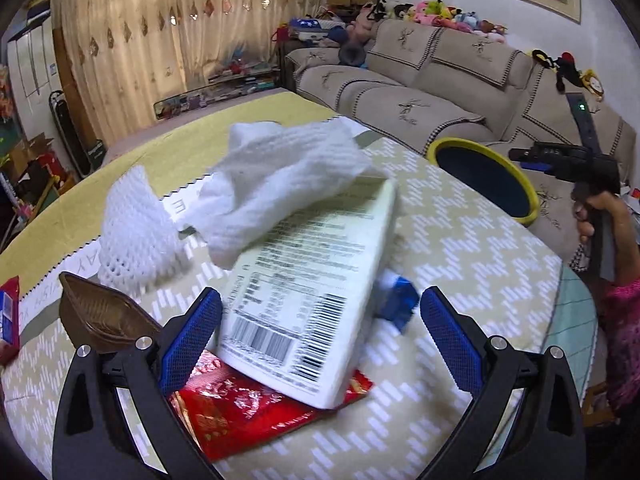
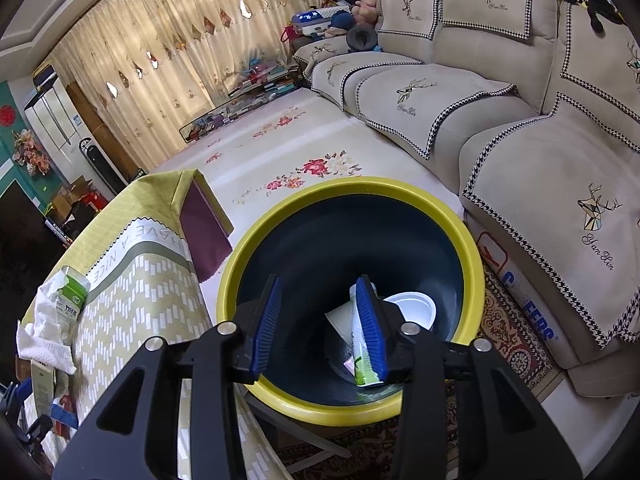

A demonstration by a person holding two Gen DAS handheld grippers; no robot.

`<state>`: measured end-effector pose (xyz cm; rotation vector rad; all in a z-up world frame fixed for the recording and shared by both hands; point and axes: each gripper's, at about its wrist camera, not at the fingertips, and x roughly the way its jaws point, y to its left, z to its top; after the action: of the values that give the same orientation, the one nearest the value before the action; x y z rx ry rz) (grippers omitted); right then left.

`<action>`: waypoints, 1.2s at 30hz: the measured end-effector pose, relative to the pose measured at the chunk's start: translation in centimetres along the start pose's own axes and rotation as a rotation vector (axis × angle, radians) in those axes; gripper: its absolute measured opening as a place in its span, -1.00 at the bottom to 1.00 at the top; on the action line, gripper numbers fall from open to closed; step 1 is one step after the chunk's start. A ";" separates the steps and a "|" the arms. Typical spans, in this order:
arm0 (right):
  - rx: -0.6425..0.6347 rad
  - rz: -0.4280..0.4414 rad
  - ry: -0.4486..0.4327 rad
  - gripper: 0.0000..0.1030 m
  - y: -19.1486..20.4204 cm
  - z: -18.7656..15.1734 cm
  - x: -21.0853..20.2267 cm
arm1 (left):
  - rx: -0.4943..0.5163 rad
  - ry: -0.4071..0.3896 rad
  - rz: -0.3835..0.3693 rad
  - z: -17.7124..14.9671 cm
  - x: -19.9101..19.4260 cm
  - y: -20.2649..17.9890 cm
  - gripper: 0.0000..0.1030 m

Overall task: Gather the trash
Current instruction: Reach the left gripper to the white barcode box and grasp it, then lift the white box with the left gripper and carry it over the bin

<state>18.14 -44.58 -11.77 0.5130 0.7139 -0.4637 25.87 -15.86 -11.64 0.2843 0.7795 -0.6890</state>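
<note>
Right gripper (image 2: 322, 326) over yellow-rimmed bin (image 2: 256, 236), jaws apart, nothing held. Bin contains white cup (image 2: 414, 308), wrappers. Left gripper (image 1: 320, 334) wide open, empty, at carton (image 1: 304, 288). Tissue (image 1: 276, 176), red wrapper (image 1: 240, 412) remain on table (image 1: 460, 264). Collection partly done.

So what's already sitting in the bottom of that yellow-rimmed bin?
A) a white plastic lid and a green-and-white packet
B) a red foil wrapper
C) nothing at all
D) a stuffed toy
A: the right wrist view looks down into the bin, where a round white lid and a green-and-white packet lie on its dark bottom.
</note>
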 end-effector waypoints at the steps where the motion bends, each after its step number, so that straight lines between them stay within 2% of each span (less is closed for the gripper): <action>1: -0.003 0.001 0.003 -0.27 0.1 0.0 0.1 | -0.002 -0.001 -0.001 -0.1 0.0 0.3 0.90; 5: -0.008 0.009 0.012 -0.27 0.4 -0.1 0.5 | -0.015 0.009 -0.017 0.1 0.4 2.0 0.90; 13: -0.014 0.015 0.027 -0.26 0.7 -0.4 0.9 | 0.023 0.051 -0.071 0.6 1.8 2.3 0.89; 16: -0.011 0.014 0.028 -0.24 0.4 -0.4 0.9 | 0.025 0.063 -0.086 0.7 2.4 2.3 0.81; 17: -0.010 0.015 0.028 -0.24 0.4 -0.4 0.9 | 0.024 0.063 -0.088 0.7 2.5 2.3 0.66; 18: -0.009 0.016 0.028 -0.24 0.4 -0.4 0.9 | 0.019 0.066 -0.093 0.8 2.6 2.3 0.61; 22: -0.010 0.025 0.030 -0.24 0.4 -0.5 0.8 | 0.013 0.093 -0.088 0.9 2.2 1.5 0.55; 25: -0.010 0.034 0.028 -0.24 0.5 -0.7 0.5 | 0.015 0.105 -0.103 0.8 1.1 0.6 0.52; 30: -0.010 0.063 0.016 -0.24 0.8 -1.0 -0.5 | -0.038 0.128 -0.186 0.6 -1.5 -0.9 0.51; 36: -0.034 0.132 0.006 -0.24 1.8 -1.5 -2.4 | -0.004 0.100 -0.166 -0.4 -5.5 -3.6 0.50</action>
<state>16.82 -41.74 -10.45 0.5260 0.6883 -0.3265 20.44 -15.83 -7.83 0.2533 0.9066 -0.8336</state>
